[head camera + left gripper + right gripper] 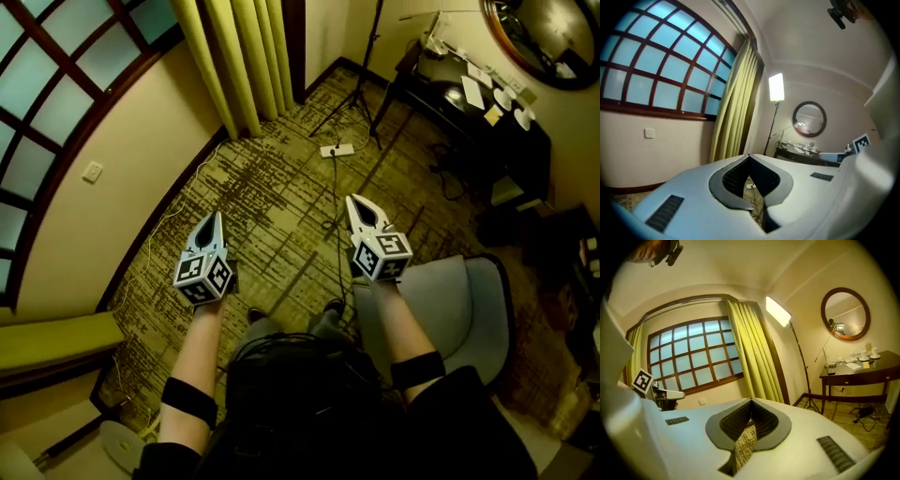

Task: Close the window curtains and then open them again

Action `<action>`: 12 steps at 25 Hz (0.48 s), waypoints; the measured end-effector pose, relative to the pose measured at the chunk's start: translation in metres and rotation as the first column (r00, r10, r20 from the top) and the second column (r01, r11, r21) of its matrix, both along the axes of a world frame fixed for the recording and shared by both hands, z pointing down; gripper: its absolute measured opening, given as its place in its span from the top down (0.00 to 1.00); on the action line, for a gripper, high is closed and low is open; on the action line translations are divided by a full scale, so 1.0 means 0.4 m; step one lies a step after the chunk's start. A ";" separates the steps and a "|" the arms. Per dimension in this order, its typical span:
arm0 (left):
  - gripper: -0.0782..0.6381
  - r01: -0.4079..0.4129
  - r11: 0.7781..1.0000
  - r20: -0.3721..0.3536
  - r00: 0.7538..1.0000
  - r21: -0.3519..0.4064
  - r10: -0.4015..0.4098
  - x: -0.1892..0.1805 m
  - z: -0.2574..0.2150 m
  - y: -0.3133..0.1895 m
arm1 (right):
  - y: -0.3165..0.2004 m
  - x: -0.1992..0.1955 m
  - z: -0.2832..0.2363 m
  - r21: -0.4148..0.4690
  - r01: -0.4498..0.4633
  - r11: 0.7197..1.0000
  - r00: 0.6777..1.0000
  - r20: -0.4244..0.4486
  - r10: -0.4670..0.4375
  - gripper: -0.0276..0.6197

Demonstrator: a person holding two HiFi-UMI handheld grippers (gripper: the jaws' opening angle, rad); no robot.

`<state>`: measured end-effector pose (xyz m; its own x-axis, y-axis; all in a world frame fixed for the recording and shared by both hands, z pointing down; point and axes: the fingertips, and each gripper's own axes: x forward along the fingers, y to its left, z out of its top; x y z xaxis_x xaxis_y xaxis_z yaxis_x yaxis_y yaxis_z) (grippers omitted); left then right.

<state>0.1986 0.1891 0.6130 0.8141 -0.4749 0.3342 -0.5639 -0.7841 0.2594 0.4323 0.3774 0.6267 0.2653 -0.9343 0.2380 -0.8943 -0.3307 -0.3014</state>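
- The left tongs [217, 217] are closed tip to tip and hold nothing. They hang above the patterned olive-and-brown carpet [272, 202], well apart from the curtain.
- The right tongs [355, 200] are likewise pressed together and empty, beside a pale grey upholstered armchair [469, 305].
- The yellow-green pleated curtain [239, 56] hangs gathered at the right end of the big window with dark red wooden bars [42, 89], leaving the panes uncovered.
- On the carpet between the tongs and the curtain lie a white power strip [337, 150] and a thin dark cable [335, 202].
- A black tripod lamp stand [361, 89] spreads its legs just right of the curtain's foot.
- Further right stands a dark wooden counter [459, 108] carrying papers and cups, under a round dark-framed mirror [548, 42].
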 end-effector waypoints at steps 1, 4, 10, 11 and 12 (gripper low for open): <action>0.88 0.024 1.000 0.021 0.999 0.012 -0.024 -0.038 0.003 -0.025 | -0.035 -0.029 -0.003 -0.011 0.024 1.000 1.000 -0.012 -0.024 0.96; 0.88 0.080 0.996 0.058 0.995 0.042 -0.082 -0.149 0.008 -0.094 | -0.142 -0.120 -0.012 -0.023 0.087 0.996 0.995 -0.040 -0.088 0.96; 0.88 0.170 0.983 0.074 0.982 0.070 -0.175 -0.382 -0.002 -0.236 | -0.358 -0.334 -0.030 -0.023 0.200 0.980 0.975 -0.091 -0.201 0.96; 0.88 0.182 0.979 0.084 0.978 0.088 -0.189 -0.421 -0.004 -0.260 | -0.392 -0.371 -0.031 -0.022 0.217 0.976 0.971 -0.100 -0.218 0.96; 0.88 0.190 0.975 0.094 0.975 0.113 -0.201 -0.460 -0.002 -0.284 | -0.424 -0.407 -0.031 -0.023 0.235 0.972 0.966 -0.108 -0.236 0.96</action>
<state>0.0147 0.0757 0.6121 0.6653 -0.6578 0.3532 -0.7287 -0.6751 0.1151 0.2694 0.2077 0.6143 0.0627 -0.9712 0.2298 -0.9747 -0.1091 -0.1952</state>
